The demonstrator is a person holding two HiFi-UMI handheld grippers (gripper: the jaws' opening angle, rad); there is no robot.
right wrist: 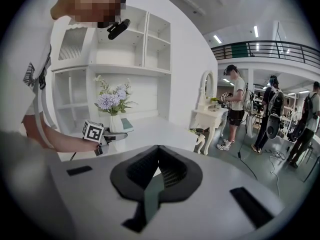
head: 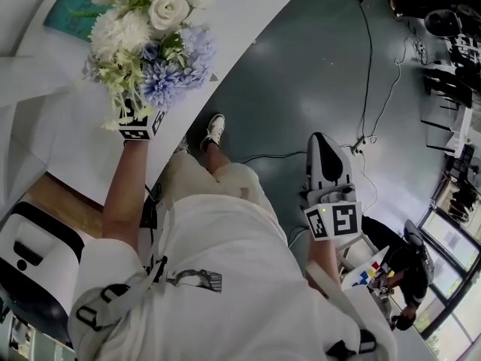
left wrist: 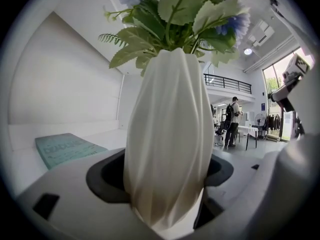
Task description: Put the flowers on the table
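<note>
A bunch of white and pale blue flowers [head: 154, 43] stands in a white twisted vase [left wrist: 167, 134]. My left gripper [head: 146, 102] is shut on the vase and holds it upright over the white table [head: 248, 13]; in the head view the blooms hide the jaws. In the left gripper view the vase fills the gap between the jaws. The right gripper view shows the flowers [right wrist: 114, 100] and the left gripper [right wrist: 107, 136] at the table. My right gripper [head: 327, 153] hangs low at my right side over the floor, shut on nothing, and shows again in its own view [right wrist: 157, 159].
A teal book [head: 71, 10] lies on the table behind the flowers. A white shelf unit [right wrist: 125, 49] backs the table. Cables [head: 368, 89] run over the grey floor. A small white dressing table [right wrist: 207, 119] and several people [right wrist: 235, 109] stand further off.
</note>
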